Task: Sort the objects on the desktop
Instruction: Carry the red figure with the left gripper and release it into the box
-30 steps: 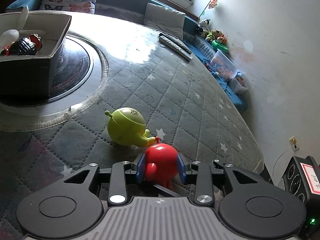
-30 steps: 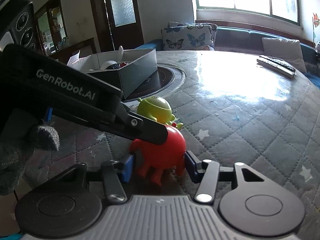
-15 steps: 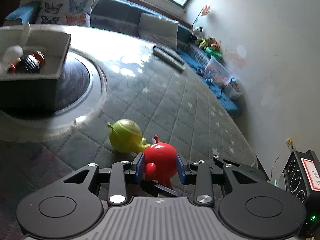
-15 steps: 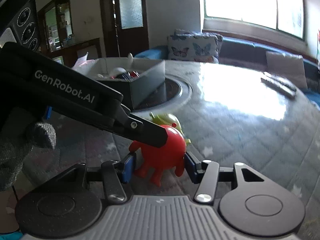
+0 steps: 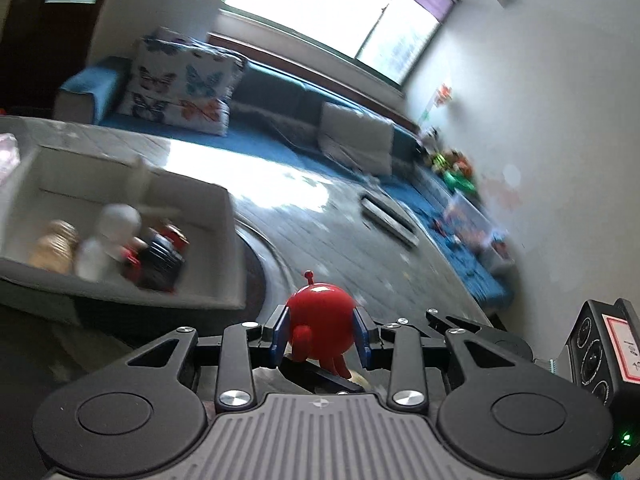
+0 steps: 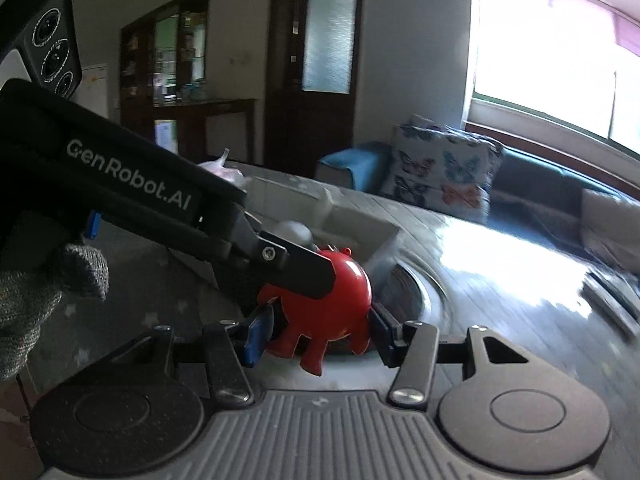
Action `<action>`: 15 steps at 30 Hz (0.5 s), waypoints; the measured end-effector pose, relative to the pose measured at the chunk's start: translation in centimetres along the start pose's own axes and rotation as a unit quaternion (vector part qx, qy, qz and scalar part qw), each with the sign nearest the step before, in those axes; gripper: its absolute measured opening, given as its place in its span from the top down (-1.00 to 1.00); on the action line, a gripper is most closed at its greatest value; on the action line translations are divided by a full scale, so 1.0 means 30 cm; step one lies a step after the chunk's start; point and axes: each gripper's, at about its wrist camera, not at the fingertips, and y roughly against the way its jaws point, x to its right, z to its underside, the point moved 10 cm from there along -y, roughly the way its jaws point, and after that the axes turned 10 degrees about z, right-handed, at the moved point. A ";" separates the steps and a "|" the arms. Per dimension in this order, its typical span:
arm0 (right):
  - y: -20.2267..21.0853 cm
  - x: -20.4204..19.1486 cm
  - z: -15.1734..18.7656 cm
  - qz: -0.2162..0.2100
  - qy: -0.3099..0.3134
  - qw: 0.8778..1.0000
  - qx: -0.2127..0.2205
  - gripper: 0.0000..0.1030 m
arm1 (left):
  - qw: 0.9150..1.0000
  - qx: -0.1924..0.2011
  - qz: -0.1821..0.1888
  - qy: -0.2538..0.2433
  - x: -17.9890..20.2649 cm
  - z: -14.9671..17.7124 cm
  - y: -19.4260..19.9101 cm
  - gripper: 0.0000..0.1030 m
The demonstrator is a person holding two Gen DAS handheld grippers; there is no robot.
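Your left gripper (image 5: 321, 338) and right gripper (image 6: 318, 330) both pinch the same red toy (image 5: 322, 330), pads tight on its round body from two sides. Toy is off the table (image 5: 340, 236), held in the air just in front of the white box (image 5: 224, 216). Box has a white figure (image 5: 108, 240), tan one & dark red bits inside. Your gloved hand (image 6: 36, 292) shows at left in right-wrist view. Bkgd blurred.
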 end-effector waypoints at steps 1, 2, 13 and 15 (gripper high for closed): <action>-0.028 -0.020 -0.028 -0.006 0.006 1.000 0.003 -0.03 | 1.000 0.005 -0.005 0.002 -0.025 -0.021 0.010 0.30; -0.052 -0.036 -0.050 -0.011 0.010 1.000 0.006 -0.03 | 1.000 0.010 -0.009 0.007 -0.053 -0.044 0.019 0.30; -0.313 -0.183 -0.182 -0.060 0.025 0.998 -0.002 -0.03 | 0.997 0.034 -0.042 0.052 -0.333 -0.175 0.042 0.30; -0.359 -0.200 -0.188 -0.068 0.024 0.997 -0.010 -0.03 | 0.996 0.034 -0.046 0.063 -0.381 -0.183 0.036 0.30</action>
